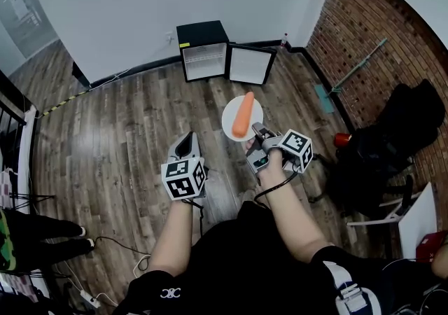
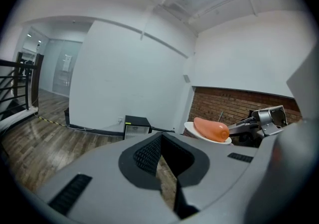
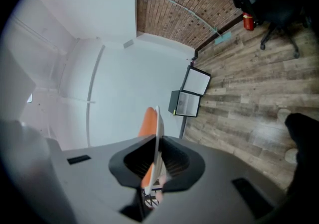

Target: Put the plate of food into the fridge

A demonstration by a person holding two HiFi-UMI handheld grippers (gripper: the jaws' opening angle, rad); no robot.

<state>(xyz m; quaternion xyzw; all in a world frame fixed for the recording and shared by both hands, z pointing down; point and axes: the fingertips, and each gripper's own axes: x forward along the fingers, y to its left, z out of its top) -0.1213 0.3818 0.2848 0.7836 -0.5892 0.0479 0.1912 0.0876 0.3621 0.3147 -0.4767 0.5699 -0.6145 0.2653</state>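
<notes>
Hands hold both grippers nearest in the head view. The left gripper (image 1: 187, 138) is empty. The right gripper (image 1: 255, 129) pinches the near rim of the plate (image 1: 229, 124), which carries a carrot (image 1: 243, 114). Open floor (image 1: 126, 117) runs ahead to the fridge (image 1: 203, 51), whose door (image 1: 250, 64) stands wide.

Left gripper view: the fingers (image 2: 144, 156) meet on nothing, and the plate is to their right.

Right gripper view: the fingers (image 3: 134, 161) clamp the plate edge-on.

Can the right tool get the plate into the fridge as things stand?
Probably, once carried closer: the fridge has its door open, and only bare floor lies between it and the plate in the right tool.
</notes>
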